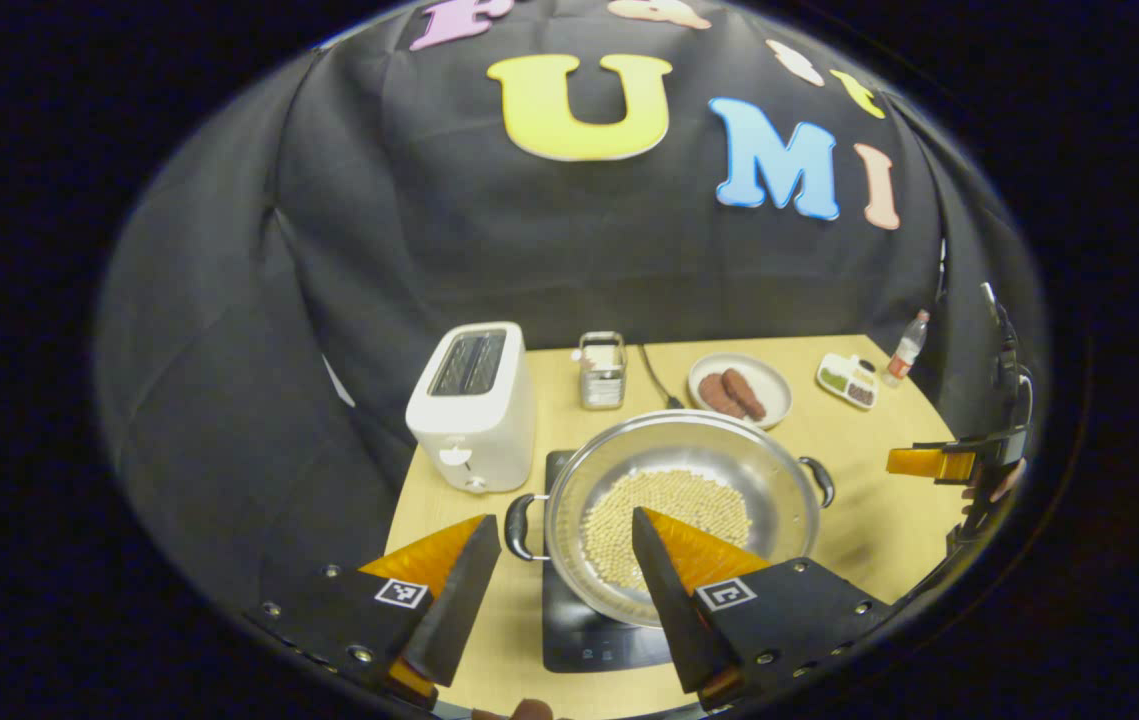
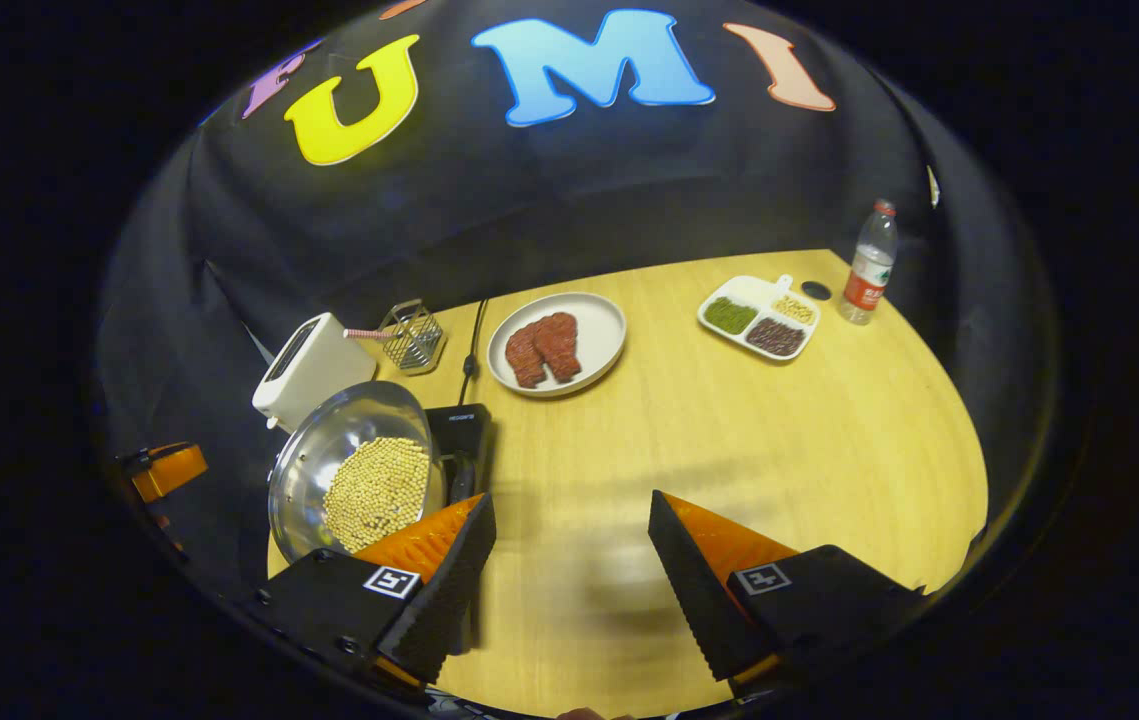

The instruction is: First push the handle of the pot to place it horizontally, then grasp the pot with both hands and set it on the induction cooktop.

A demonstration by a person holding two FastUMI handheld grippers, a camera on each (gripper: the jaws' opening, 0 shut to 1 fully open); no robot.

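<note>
A steel pot [image 1: 684,505] holding pale beans sits on the black induction cooktop [image 1: 589,635], its two black handles pointing left [image 1: 519,527] and right [image 1: 819,480]. My left gripper [image 1: 564,590] is open just in front of the pot, its fingers straddling the left handle and the pot's near rim without touching. The right gripper [image 1: 944,463] shows at the right edge of the left gripper view, held by a hand. In the right gripper view the pot [image 2: 359,475] lies at the lower left, and my right gripper [image 2: 569,575] is open over bare table to the right of it.
A white toaster [image 1: 474,405] stands left of the pot, with a wire holder [image 1: 602,370] behind it. A plate of meat [image 2: 556,343], a divided dish [image 2: 759,318] and a bottle [image 2: 867,265] sit on the wooden table [image 2: 779,450]. The cooktop's cord [image 2: 472,345] runs to the back.
</note>
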